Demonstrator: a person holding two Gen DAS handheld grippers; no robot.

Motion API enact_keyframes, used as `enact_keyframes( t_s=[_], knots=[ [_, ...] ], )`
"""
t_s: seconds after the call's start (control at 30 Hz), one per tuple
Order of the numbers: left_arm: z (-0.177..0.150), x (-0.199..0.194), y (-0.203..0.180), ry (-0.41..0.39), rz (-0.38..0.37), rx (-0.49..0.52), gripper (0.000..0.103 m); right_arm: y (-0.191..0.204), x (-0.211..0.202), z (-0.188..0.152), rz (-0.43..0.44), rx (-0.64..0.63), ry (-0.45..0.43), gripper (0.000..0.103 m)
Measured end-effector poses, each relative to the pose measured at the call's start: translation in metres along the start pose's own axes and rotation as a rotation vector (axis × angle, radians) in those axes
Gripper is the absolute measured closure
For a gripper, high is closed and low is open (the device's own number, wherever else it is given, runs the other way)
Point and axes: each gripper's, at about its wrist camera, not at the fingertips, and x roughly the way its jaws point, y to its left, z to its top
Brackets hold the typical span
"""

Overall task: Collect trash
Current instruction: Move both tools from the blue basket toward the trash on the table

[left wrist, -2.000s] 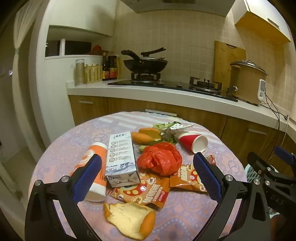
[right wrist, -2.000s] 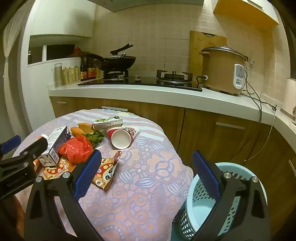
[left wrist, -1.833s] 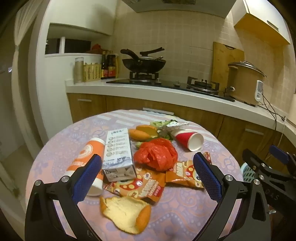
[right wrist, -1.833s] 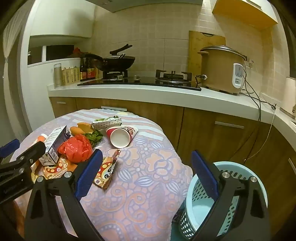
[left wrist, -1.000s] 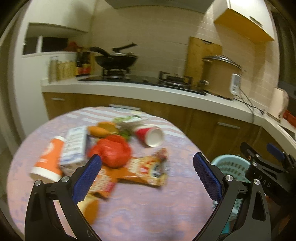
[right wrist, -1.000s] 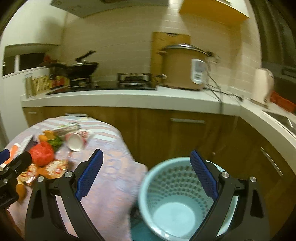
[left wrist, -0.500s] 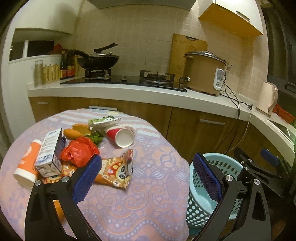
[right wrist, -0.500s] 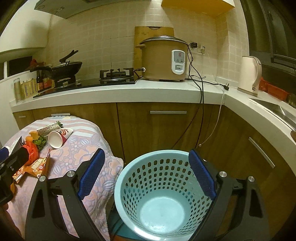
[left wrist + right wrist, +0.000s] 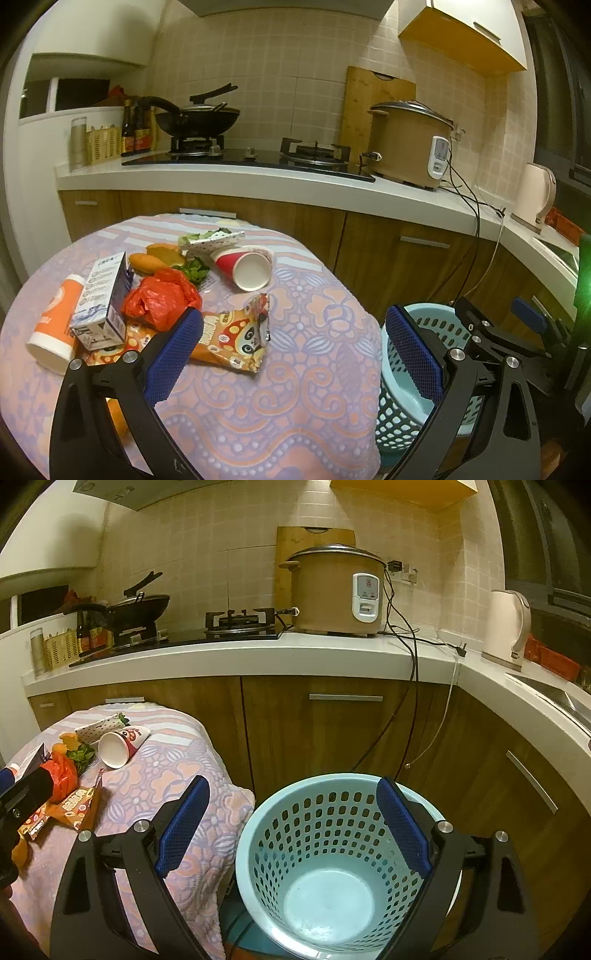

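Both tongs, left (image 9: 291, 354) and right (image 9: 291, 829), spread; trash litters patterned tablecloth (image 9: 295, 402) beside basket (image 9: 332, 853).

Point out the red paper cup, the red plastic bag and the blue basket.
red paper cup (image 9: 248, 266), left wrist view, white inside of its mouth.
red plastic bag (image 9: 159, 300), left wrist view, crumpled middle.
blue basket (image 9: 325, 853), right wrist view, perforated inner wall.

Left hand-held gripper (image 9: 291, 354) agape over table (image 9: 295, 417) — snack bag (image 9: 236, 341) between pads, basket (image 9: 410, 417) right.
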Motion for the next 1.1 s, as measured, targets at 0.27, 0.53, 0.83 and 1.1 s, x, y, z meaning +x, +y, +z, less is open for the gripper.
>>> enact_keyframes(
  t_s=[0.27, 0.53, 0.83, 1.1],
  knots=[
    [0.003, -0.002, 0.009, -0.004, 0.008, -0.022, 0.008, 0.006, -0.001, 0.0, 0.017, -0.009, 0.006, 0.016],
    [0.004, -0.009, 0.021, -0.015, 0.025, -0.041, 0.008, 0.018, -0.004, 0.002, 0.048, -0.024, 0.009, 0.016],
    [0.003, -0.019, 0.056, -0.026, 0.084, -0.081, 0.008, 0.046, -0.006, 0.005, 0.099, -0.07, -0.001, 0.024],
    [0.003, -0.037, 0.102, -0.029, 0.15, -0.142, 0.008, 0.073, -0.005, 0.005, 0.17, -0.102, 0.007, 0.033]
  ],
)
